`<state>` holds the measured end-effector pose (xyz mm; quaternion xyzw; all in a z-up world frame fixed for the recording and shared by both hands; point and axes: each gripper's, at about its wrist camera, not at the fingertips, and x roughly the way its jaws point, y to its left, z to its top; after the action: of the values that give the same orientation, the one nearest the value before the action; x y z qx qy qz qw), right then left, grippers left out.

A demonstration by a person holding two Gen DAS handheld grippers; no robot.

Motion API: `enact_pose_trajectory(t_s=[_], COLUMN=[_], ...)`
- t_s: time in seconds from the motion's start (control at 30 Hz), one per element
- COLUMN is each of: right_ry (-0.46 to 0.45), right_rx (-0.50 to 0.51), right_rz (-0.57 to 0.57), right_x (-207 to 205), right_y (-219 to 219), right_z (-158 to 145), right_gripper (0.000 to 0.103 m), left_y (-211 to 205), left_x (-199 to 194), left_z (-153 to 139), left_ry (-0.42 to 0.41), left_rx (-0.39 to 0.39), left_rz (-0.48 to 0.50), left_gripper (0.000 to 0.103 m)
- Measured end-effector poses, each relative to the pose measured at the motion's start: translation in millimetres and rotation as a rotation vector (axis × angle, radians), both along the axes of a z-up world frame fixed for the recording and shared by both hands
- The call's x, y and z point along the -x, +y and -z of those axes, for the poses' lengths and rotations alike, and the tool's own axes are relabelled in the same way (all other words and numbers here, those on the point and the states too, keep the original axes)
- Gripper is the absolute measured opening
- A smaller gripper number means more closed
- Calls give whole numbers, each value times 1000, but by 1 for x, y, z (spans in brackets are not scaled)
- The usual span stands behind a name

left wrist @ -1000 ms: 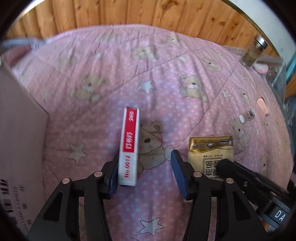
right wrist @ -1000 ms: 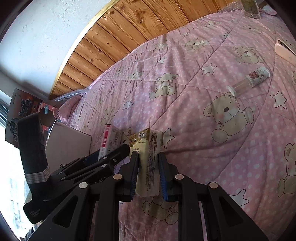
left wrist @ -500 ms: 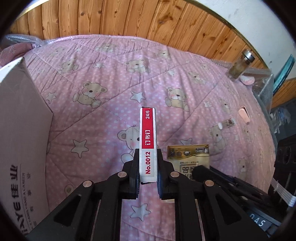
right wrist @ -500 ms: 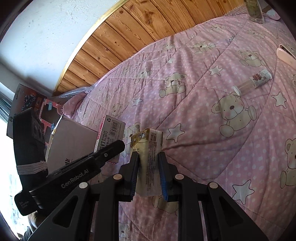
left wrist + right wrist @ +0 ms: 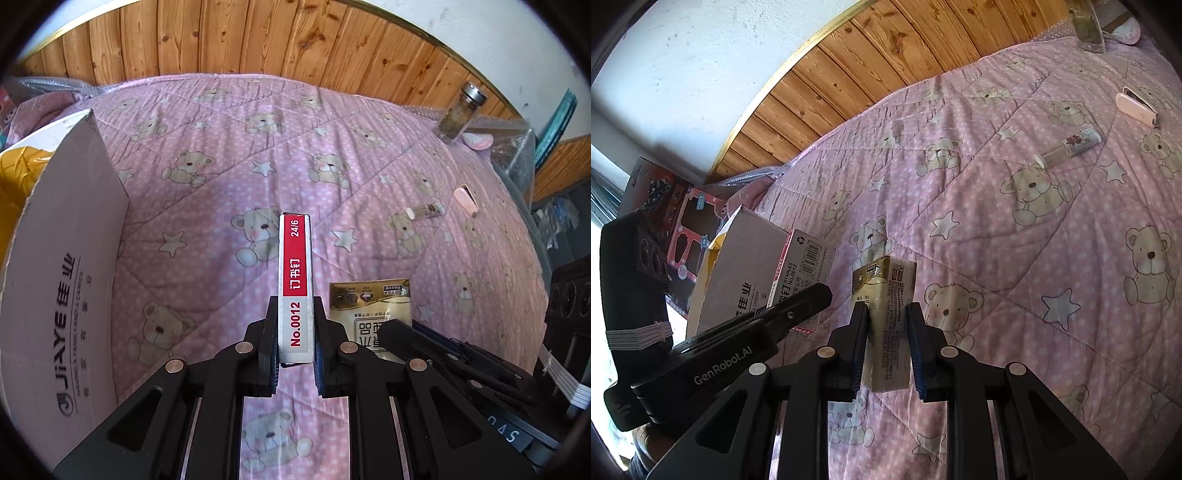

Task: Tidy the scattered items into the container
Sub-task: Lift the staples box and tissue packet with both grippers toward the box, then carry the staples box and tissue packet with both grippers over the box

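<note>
- The left hand-held gripper pinches a staple box by its near end. The box is off the bed and just to the right of the cardboard box, which I take to be the container.
- The right hand-held gripper pinches a gold packet between its pads. It also looks raised off the bed and sits on the far side of the staple box from the cardboard box.
- Neither held item is over the cardboard box's opening yet. Both have been picked up, so the carry and the drop are what remain for them.
- Something yellow shows inside the cardboard box; I cannot tell what it is.
- Still on the bed, well to the right of the cardboard box, are a small vial on its side, a pink case just beyond it and an upright glass jar near the far edge.
- A pink disc lies beside the jar.
- My judgement is that the task is at an early to middle stage: two items in hand and at least three still scattered.
</note>
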<state>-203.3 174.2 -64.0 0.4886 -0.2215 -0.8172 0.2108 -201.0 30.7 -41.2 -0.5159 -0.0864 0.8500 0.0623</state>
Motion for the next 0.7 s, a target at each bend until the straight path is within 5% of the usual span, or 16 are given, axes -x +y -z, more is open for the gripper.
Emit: enact_pose_trajectory(t_s=[0.7], right_ry=[2], right_rx=[-14], right_rz=[-19], right_x=[-107], right_y=[-5], right_z=[-23], right_gripper=[23], left_y=[-3], left_x=[-98], left_z=[-56], left_ry=[49], left_rx=[-44], left_rz=[28], left_gripper=[15])
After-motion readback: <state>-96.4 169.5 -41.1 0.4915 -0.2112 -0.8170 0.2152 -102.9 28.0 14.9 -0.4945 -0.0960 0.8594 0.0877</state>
